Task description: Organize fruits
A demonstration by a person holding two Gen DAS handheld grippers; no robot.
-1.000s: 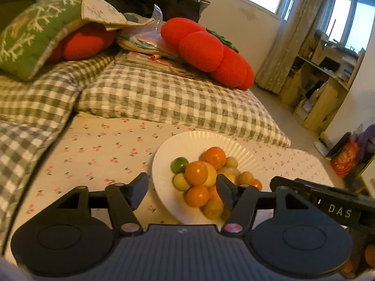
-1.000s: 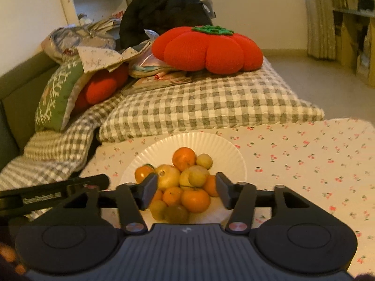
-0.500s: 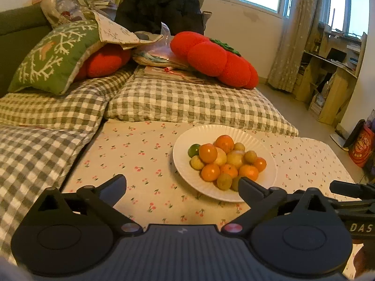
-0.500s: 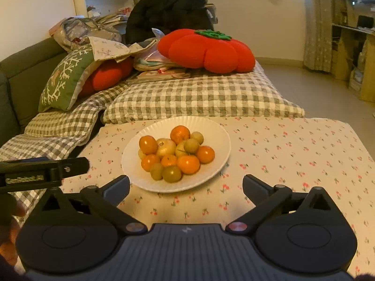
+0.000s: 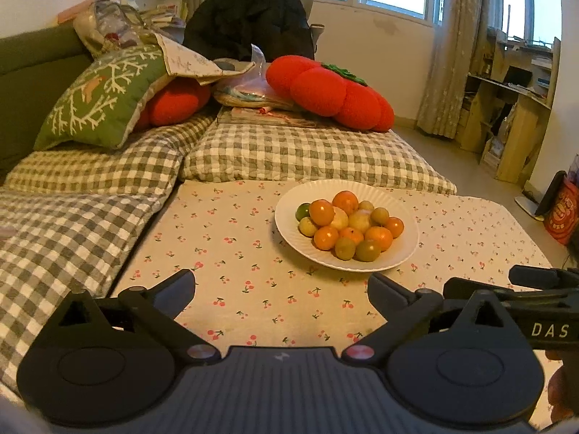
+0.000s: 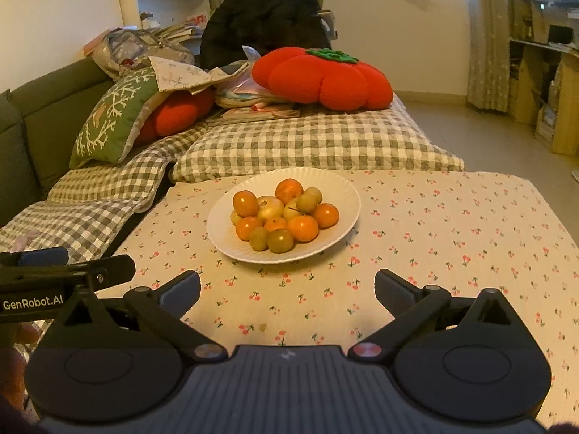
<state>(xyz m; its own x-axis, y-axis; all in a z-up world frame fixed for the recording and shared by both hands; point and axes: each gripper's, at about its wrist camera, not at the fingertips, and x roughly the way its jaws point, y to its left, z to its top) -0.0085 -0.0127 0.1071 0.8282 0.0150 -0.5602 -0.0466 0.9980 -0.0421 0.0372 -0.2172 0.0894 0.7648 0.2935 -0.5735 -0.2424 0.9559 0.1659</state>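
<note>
A white paper plate (image 5: 405, 249) on a cherry-print tablecloth holds a heap of several orange tangerines (image 5: 321, 212), yellow-green plums (image 5: 367, 250) and one green lime (image 5: 302, 211). It also shows in the right wrist view (image 6: 343, 195), with tangerines (image 6: 303, 228) and plums (image 6: 280, 240). My left gripper (image 5: 281, 288) is open and empty, back from the plate's near edge. My right gripper (image 6: 287, 288) is open and empty, also short of the plate. Each gripper's body shows at the edge of the other's view.
The cherry-print table (image 6: 452, 238) stretches right of the plate. Checked cushions (image 5: 307, 152) border its far and left sides. Behind lie a red tomato pillow (image 5: 325, 90), a green pillow (image 5: 105, 97) and a black coat (image 5: 253, 11). Wooden shelves (image 5: 514, 115) stand at far right.
Both grippers have pulled back and up from the plate and opened wide. The plate now lies farther off in both views.
</note>
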